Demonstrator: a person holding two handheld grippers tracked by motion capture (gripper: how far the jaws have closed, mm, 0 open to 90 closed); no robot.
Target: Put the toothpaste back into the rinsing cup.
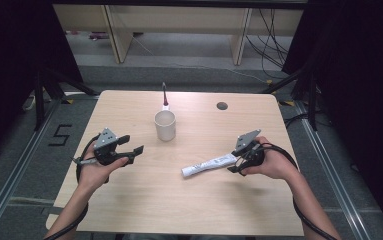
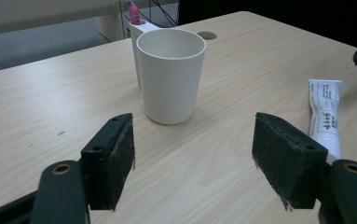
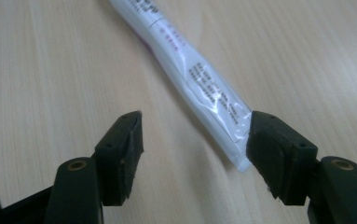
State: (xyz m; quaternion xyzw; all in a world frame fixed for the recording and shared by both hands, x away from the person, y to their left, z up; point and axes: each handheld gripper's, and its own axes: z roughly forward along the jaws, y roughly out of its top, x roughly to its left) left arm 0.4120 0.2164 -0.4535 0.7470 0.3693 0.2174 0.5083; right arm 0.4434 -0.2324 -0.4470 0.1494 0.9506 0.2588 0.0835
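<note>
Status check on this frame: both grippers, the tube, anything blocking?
Left gripper open, facing cup. Right gripper open, tube end against one finger, flat on table. Nothing blocking.

A black "5" on the floor point(image 1: 14, 165) left of the table; unreadable print on the white tube point(image 3: 204, 88).

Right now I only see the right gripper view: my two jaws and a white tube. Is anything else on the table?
Observer: Yes, a white cup stands upright near the middle of the table, apart from the tube.
Operator: Is anything hiding behind the cup?
Observer: A small white holder stands right behind it, with a pink stick in it, maybe a toothbrush.
Operator: Where is my other gripper?
Observer: The left gripper is open, on the table's left side, aimed at the cup.
</note>
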